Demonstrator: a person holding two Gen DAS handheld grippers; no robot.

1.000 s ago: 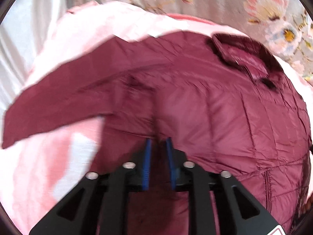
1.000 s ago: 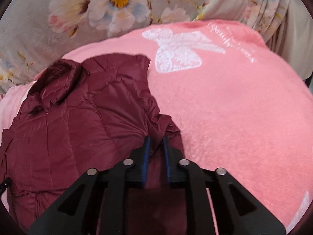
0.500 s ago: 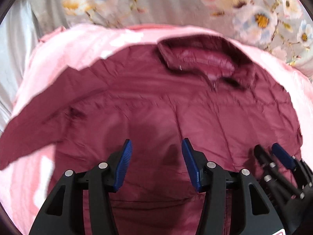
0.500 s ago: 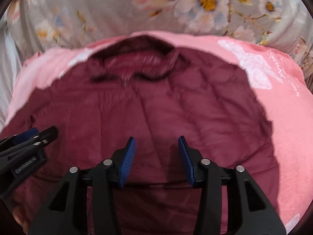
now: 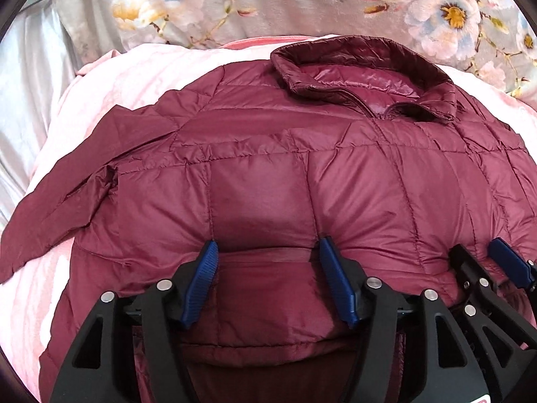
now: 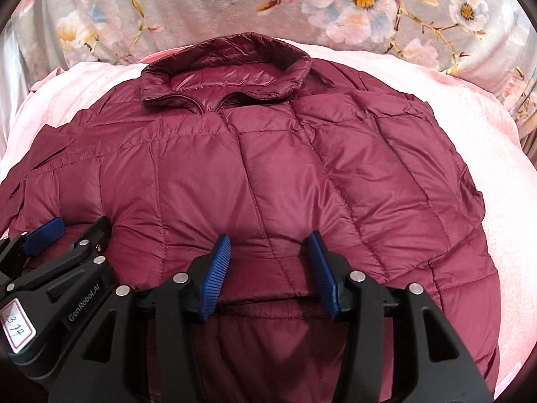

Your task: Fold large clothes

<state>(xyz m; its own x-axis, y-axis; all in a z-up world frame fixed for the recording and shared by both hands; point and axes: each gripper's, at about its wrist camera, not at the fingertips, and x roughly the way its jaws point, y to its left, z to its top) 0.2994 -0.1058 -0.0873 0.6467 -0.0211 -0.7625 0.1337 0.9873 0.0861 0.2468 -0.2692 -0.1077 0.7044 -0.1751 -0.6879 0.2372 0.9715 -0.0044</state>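
A maroon quilted jacket [image 5: 302, 174] [image 6: 268, 168] lies front up on a pink blanket [image 5: 110, 80], with its collar [image 5: 365, 70] [image 6: 228, 67] at the far end. One sleeve [image 5: 67, 208] trails out to the left. The right side panel [image 6: 386, 141] is laid over the body. My left gripper [image 5: 266, 247] [image 6: 72, 230] hovers over the near part of the jacket. Its jaws are opening, and a fabric fold lies between them unpinched. Just to its right, my right gripper [image 6: 268, 240] [image 5: 478, 248] is also opening over the jacket, gripping nothing.
A grey floral cover [image 6: 335, 3] [image 5: 268, 3] lies beyond the pink blanket [image 6: 470, 127]. Pale satin fabric [image 5: 30, 84] runs along the left side. The blanket's bare pink surface shows to the right of the jacket and at the lower left [image 5: 43, 288].
Both grippers were shut on jacket fabric, far apart. They swung toward the jacket's middle, opened and released the fabric. They now sit side by side, with the collar straight ahead.
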